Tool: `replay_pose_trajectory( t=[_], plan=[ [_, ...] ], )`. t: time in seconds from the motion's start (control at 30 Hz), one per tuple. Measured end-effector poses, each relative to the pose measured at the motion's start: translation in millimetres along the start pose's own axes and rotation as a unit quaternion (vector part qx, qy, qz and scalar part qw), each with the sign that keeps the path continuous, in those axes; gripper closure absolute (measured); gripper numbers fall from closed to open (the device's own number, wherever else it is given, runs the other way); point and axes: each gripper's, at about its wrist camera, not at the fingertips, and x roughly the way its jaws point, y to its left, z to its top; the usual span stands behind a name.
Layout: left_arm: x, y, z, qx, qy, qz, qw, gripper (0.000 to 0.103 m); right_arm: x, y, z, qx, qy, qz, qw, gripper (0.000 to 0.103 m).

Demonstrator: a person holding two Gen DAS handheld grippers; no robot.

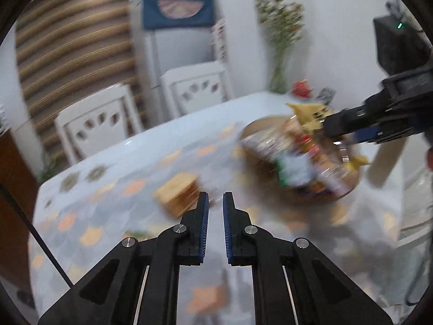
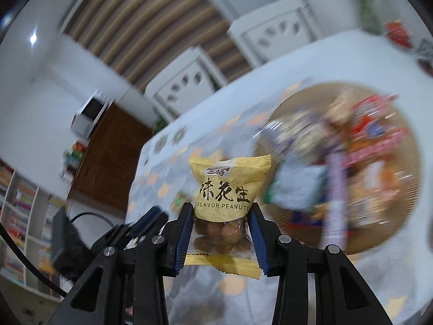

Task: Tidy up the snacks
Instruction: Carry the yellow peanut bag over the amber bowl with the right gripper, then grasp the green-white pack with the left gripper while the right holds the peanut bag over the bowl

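The right gripper is clamped on the yellow peanut packet, held above the table just left of the round snack basket, probably for sorting. The left gripper is closed and empty, near the basket.

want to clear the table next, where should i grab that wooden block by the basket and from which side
Take the wooden block across its two long flat sides, coming down from above. It lies flat on the tablecloth, apart from the basket, so both sides look free. Blur hides its exact edges.
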Motion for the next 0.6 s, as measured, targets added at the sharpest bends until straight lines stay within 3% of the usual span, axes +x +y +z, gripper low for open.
replay_pose_trajectory(
  t=[0.27, 0.5, 0.6],
  plan=[
    [27.7, -48.0, 53.6, 0.047, -0.014, -0.094, 0.9943, 0.095, -58.0, -57.9, 21.0, 0.048, -0.070, -0.061, 0.994, 0.063],
    [56.8, -59.7, 72.7, 0.036, -0.016, -0.155, 0.9871, 0.095, -66.3, -87.4, 37.3, 0.072, -0.075, -0.111, 0.988, 0.063],
    [62.8, -57.9, 75.7, 0.026, -0.008, -0.155, 0.9876, 0.095, -63.0, -90.1, 42.1, 0.070, -0.072, -0.118, 0.988, 0.063]
  ],
)
